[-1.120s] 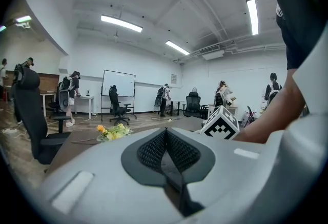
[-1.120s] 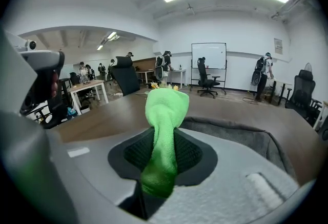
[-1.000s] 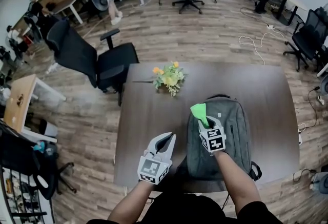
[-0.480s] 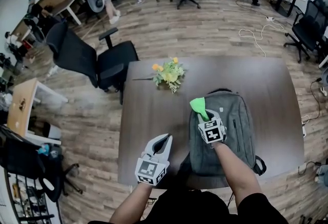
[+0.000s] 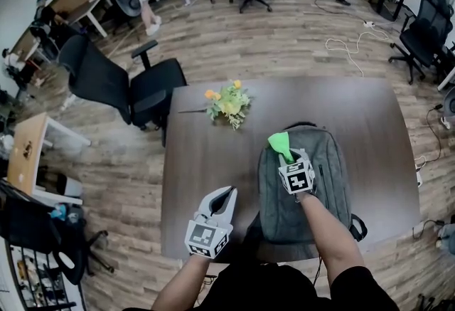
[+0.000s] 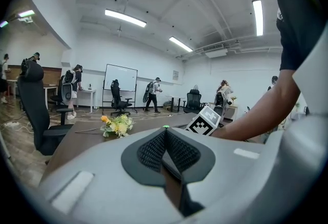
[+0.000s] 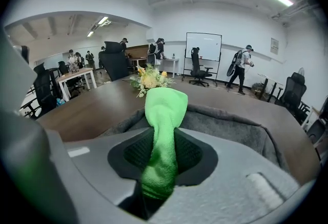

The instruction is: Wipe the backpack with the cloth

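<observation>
A grey backpack [image 5: 320, 181] lies flat on the dark brown table [image 5: 206, 160], toward its front right. My right gripper [image 5: 286, 158] is over the backpack's upper left part, shut on a bright green cloth [image 5: 279, 144] whose free end sticks out ahead of the jaws. In the right gripper view the green cloth [image 7: 163, 136] is pinched between the dark pads, with the backpack [image 7: 230, 125] just beyond. My left gripper [image 5: 226, 196] hovers near the table's front edge, left of the backpack, jaws closed together on nothing; its tips [image 6: 165, 141] meet in the left gripper view.
A bunch of yellow and orange flowers [image 5: 229, 103] lies on the table's far left part. A black office chair [image 5: 121, 82] stands at the table's far left corner. People, desks and more chairs are farther off across the wooden floor.
My right gripper with the green cloth has shifted slightly over the backpack's upper left. The left gripper has stayed near the front edge.
</observation>
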Available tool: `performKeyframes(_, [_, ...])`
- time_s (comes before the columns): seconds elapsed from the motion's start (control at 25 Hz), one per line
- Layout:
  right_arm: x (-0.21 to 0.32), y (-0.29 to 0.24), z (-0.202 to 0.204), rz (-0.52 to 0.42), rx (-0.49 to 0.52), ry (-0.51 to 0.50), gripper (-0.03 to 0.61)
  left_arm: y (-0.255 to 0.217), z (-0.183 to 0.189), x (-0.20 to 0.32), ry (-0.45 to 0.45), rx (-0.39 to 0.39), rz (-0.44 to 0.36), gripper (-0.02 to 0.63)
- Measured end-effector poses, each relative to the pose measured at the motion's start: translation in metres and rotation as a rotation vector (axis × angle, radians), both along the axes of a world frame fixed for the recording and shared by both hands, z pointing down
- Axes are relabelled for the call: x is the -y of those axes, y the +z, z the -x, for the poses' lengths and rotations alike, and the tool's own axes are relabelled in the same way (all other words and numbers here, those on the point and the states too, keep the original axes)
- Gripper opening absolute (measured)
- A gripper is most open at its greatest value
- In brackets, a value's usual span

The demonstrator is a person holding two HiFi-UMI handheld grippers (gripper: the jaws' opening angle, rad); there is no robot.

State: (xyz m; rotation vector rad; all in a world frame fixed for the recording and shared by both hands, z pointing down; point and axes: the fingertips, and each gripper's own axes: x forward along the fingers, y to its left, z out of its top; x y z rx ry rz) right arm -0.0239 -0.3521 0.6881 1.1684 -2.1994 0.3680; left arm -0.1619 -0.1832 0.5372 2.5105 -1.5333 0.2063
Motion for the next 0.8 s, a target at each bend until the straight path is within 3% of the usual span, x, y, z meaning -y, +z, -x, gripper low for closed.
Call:
performKeyframes(0.32, [0.006, 0.000, -0.033, 0.007, -0.054, 0.034, 0.106, -0.004, -0.007, 0.003, 0.019, 0.012, 0.004, 0.017])
performKeyframes(0.8, [0.021, -0.012, -0.092, 0.009, -0.078, 0.196, 0.104, 0.027, -0.029, 0.018, 0.052, 0.018, 0.048, 0.017])
